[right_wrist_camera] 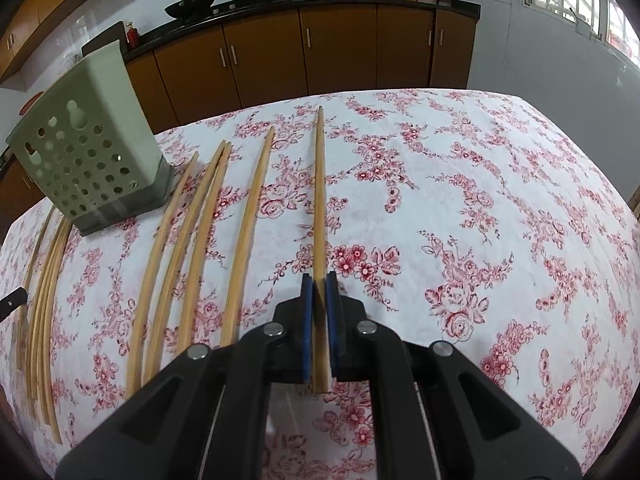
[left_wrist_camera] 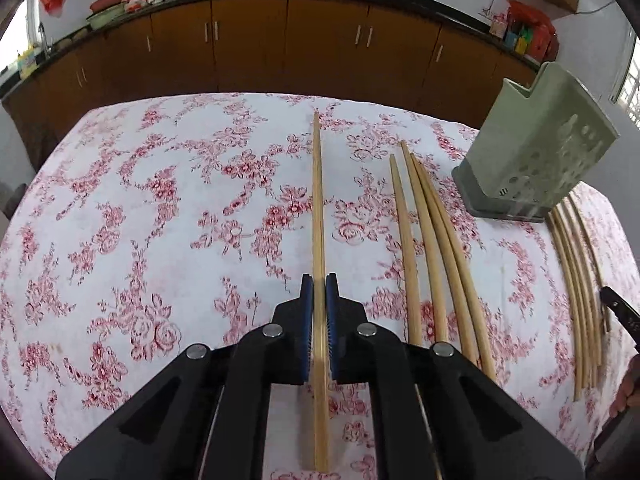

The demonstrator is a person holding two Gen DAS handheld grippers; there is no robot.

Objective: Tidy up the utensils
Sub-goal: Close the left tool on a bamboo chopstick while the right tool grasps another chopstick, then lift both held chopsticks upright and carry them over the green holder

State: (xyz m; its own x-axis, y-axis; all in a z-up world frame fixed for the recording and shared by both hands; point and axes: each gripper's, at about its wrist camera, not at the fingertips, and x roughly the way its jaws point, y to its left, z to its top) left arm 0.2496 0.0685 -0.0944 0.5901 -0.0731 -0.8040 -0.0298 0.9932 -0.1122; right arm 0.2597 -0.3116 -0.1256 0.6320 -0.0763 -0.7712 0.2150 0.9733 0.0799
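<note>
In the left wrist view my left gripper [left_wrist_camera: 319,280] is shut on a long wooden chopstick [left_wrist_camera: 318,200], which runs straight away from me between the blue pads over the floral tablecloth. Three loose chopsticks [left_wrist_camera: 424,240] lie to its right. Beyond them a pale green perforated utensil holder [left_wrist_camera: 536,148] stands on the table. In the right wrist view my right gripper [right_wrist_camera: 319,278] is shut on another chopstick [right_wrist_camera: 319,200]. Several loose chopsticks [right_wrist_camera: 200,240] lie to its left, with the utensil holder [right_wrist_camera: 88,152] behind them at the far left.
More chopsticks [left_wrist_camera: 576,280] lie past the holder at the right edge of the left wrist view, beside a black gripper part [left_wrist_camera: 618,308] and a hand [left_wrist_camera: 628,388]. A further bunch [right_wrist_camera: 44,300] lies at the right view's left edge. Brown cabinets [right_wrist_camera: 280,52] stand behind the table.
</note>
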